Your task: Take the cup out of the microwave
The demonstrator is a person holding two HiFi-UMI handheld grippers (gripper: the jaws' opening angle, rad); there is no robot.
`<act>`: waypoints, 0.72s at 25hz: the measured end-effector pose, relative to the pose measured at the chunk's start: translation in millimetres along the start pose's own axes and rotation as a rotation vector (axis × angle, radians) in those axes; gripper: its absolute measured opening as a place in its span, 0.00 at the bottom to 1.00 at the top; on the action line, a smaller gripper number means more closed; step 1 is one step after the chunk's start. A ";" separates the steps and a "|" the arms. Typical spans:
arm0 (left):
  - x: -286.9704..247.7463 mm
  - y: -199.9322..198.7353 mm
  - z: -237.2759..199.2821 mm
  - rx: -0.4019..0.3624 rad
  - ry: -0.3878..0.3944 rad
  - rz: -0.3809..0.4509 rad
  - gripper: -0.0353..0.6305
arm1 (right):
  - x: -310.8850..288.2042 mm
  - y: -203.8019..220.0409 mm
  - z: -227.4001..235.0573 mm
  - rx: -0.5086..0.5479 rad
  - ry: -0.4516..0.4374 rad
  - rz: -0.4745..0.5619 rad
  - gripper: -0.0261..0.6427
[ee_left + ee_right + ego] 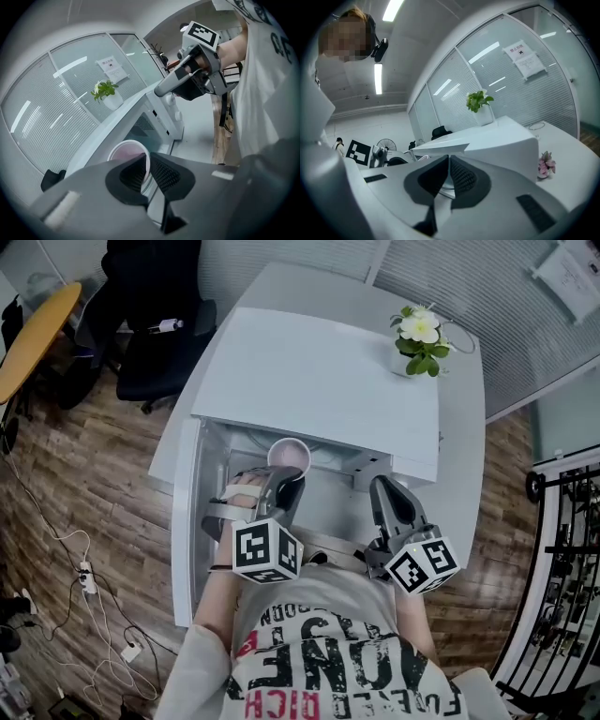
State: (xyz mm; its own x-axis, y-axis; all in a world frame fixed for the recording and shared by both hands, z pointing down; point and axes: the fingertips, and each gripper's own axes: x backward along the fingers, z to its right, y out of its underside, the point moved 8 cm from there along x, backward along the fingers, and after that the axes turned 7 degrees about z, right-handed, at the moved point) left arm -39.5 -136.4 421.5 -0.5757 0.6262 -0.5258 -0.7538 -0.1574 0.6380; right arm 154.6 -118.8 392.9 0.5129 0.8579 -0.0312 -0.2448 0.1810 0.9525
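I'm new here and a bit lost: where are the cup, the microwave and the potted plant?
cup [289, 457], head view, on its pinkish inside.
microwave [319, 371], head view, on its flat white top.
potted plant [419, 329], head view, on its pale flower.

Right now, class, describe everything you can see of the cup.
The cup is round, white and thin-walled, seemingly plastic or paper, with a pinkish inside. It is upright in the open microwave's mouth. The left gripper pinches its near rim between its jaws; whether its base rests on anything cannot be seen.
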 end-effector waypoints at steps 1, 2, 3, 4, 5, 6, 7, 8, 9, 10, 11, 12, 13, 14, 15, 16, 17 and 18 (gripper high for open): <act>0.6 -1.4 0.2 0.016 0.001 0.009 0.11 | 0.4 -0.5 0.1 -0.003 -0.001 0.002 0.07; 1.3 -3.2 0.4 0.036 0.003 0.022 0.11 | 1.0 -0.9 0.4 -0.002 -0.001 0.003 0.07; 2.0 -5.3 0.6 0.054 0.005 0.034 0.11 | 1.7 -1.2 0.6 -0.001 0.001 0.004 0.07; 2.5 -7.5 1.0 0.066 0.005 0.044 0.11 | 2.6 -1.5 0.8 -0.001 0.002 0.005 0.07; 2.8 -9.7 1.6 0.069 0.006 0.050 0.11 | 3.3 -1.7 1.0 -0.002 0.004 0.006 0.07; 3.0 -11.6 2.4 0.067 0.007 0.053 0.11 | 4.1 -1.9 0.9 -0.004 0.005 0.009 0.07; 3.2 -13.1 3.6 0.062 0.009 0.054 0.11 | 5.1 -2.1 0.6 -0.007 0.007 0.011 0.07; 3.7 -14.4 4.8 0.057 0.011 0.056 0.11 | 6.1 -2.2 0.0 -0.007 0.008 0.014 0.07; 4.6 -15.4 6.1 0.054 0.012 0.058 0.11 | 7.3 -2.2 -0.9 -0.004 0.010 0.016 0.07; 6.0 -16.4 7.3 0.052 0.013 0.061 0.11 | 8.5 -2.3 -2.1 -0.001 0.011 0.017 0.07; 7.6 -17.4 8.3 0.050 0.013 0.065 0.11 | 9.8 -2.4 -3.6 0.002 0.012 0.017 0.07; 9.3 -18.2 9.1 0.050 0.013 0.070 0.11 | 11.0 -2.6 -5.1 0.005 0.014 0.017 0.07; 10.9 -19.0 9.8 0.051 0.014 0.075 0.11 | 12.3 -2.7 -6.7 0.005 0.015 0.019 0.07; 12.3 -19.7 10.4 0.051 0.015 0.079 0.11 | 13.4 -2.6 -8.3 0.003 0.017 0.021 0.07; 13.4 -20.4 11.0 0.051 0.017 0.084 0.11 | 14.4 -2.5 -9.5 0.001 0.018 0.023 0.07; 14.4 -21.1 11.4 0.049 0.018 0.087 0.11 | 15.2 -2.2 -10.3 0.001 0.019 0.025 0.07; 15.5 -21.9 11.9 0.047 0.019 0.091 0.11 | 15.9 -1.7 -11.2 0.001 0.020 0.026 0.07; 16.7 -22.5 12.4 0.044 0.020 0.094 0.11 | 16.7 -1.0 -12.5 0.000 0.021 0.027 0.07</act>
State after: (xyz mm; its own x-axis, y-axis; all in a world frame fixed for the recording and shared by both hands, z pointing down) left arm -28.2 -112.9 405.3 -0.6500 0.5949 -0.4728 -0.6816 -0.1812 0.7090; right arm 153.1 -98.7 387.6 0.4888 0.8723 -0.0118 -0.2585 0.1577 0.9531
